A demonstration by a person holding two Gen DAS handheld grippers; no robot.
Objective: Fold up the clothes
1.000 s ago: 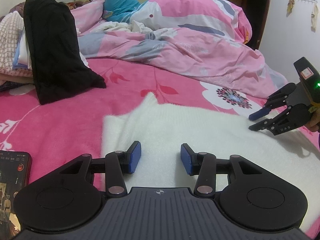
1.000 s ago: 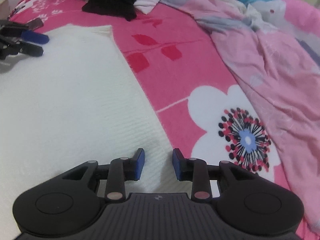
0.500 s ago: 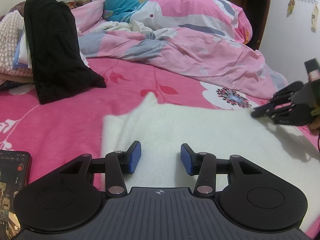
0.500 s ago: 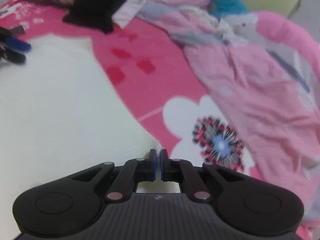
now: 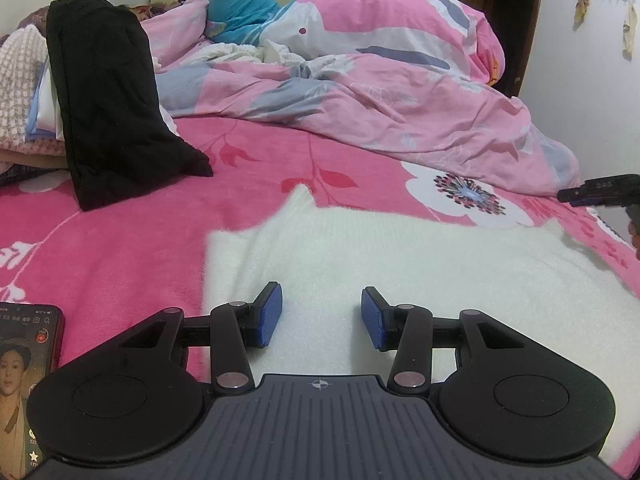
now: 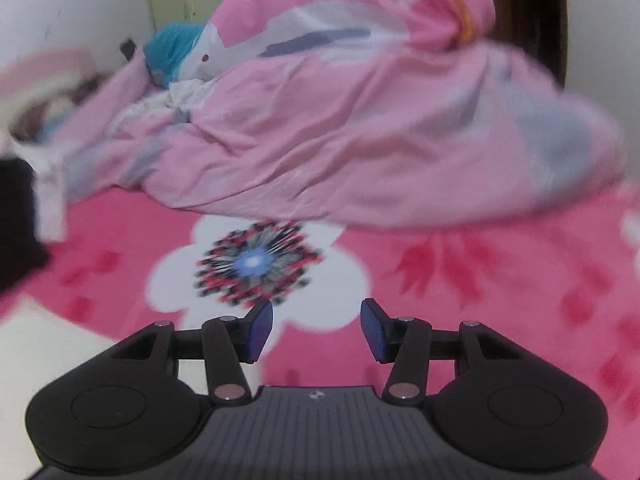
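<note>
Here, my left gripper (image 5: pixel 321 317) hangs with fingers spread wide over the near edge of the white sweater (image 5: pixel 400 264), which lies flat on the pink blanket (image 5: pixel 120 248). My right gripper (image 6: pixel 317 330) is also spread wide, empty, above the blanket's flower print (image 6: pixel 256 264). Beyond lies the rumpled duvet (image 5: pixel 380 92).

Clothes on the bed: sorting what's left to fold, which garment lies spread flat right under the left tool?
The white sweater, spread flat beneath the left tool. The black garment instead drapes over a pile.
</note>
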